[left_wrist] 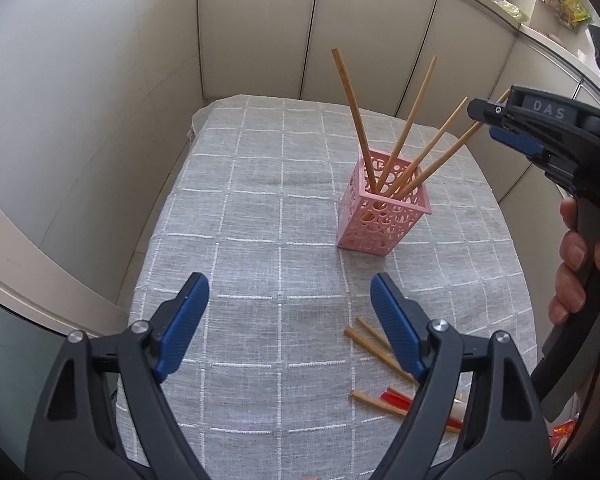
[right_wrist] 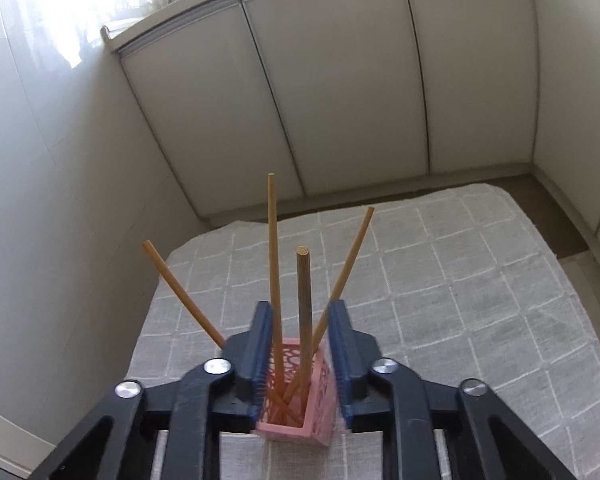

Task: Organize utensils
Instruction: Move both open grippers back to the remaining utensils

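Observation:
A pink perforated holder (left_wrist: pixel 380 220) stands on the grey checked tablecloth (left_wrist: pixel 260 200) with several wooden chopsticks (left_wrist: pixel 352 112) leaning in it. My right gripper (left_wrist: pixel 486 118) hovers at the top end of the rightmost chopstick. In the right wrist view its jaws (right_wrist: pixel 301 307) stand apart above the holder (right_wrist: pixel 320 412), and one chopstick (right_wrist: pixel 303 280) rises between the pads without either pad pressing on it. My left gripper (left_wrist: pixel 290 292) is wide open over the near part of the cloth, with nothing in it. Loose chopsticks (left_wrist: pixel 374 346) lie beside its right finger.
A red-and-white utensil (left_wrist: pixel 400 396) lies with another chopstick (left_wrist: pixel 376 400) at the near right, partly hidden by the left gripper. A person's hand (left_wrist: pixel 572 264) holds the right gripper's handle. Cream cabinet panels (right_wrist: pixel 340 100) wall in the table at the back and left.

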`<act>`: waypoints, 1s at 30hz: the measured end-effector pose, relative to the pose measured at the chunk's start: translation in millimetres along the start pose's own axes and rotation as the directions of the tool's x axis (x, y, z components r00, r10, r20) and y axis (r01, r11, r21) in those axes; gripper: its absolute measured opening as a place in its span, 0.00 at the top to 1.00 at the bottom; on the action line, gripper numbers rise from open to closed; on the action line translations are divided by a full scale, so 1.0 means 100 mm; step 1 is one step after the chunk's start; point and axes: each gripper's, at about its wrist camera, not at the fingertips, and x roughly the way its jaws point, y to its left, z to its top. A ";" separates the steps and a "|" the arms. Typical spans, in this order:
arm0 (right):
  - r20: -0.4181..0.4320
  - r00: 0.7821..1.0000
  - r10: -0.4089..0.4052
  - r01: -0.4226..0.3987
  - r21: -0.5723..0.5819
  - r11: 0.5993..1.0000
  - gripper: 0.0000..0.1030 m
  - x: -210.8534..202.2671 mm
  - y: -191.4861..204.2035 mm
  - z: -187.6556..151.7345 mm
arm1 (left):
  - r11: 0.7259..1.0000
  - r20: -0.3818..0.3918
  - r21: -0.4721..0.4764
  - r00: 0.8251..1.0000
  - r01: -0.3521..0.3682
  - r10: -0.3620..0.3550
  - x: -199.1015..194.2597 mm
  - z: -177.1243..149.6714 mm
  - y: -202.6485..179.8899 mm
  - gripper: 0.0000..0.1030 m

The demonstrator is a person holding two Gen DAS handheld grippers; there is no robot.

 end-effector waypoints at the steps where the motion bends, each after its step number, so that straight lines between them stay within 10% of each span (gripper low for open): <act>1: 0.005 1.000 0.014 -0.014 0.006 1.000 0.51 -0.05 -0.01 -0.01 | 1.000 -0.002 0.001 1.000 0.000 0.000 0.00 0.00 0.00 0.19; 30: -0.204 0.979 -0.022 0.029 0.028 0.999 0.21 -0.91 -0.69 -0.97 | 0.999 -0.159 0.051 0.987 0.019 -0.011 0.05 -0.41 -0.07 0.19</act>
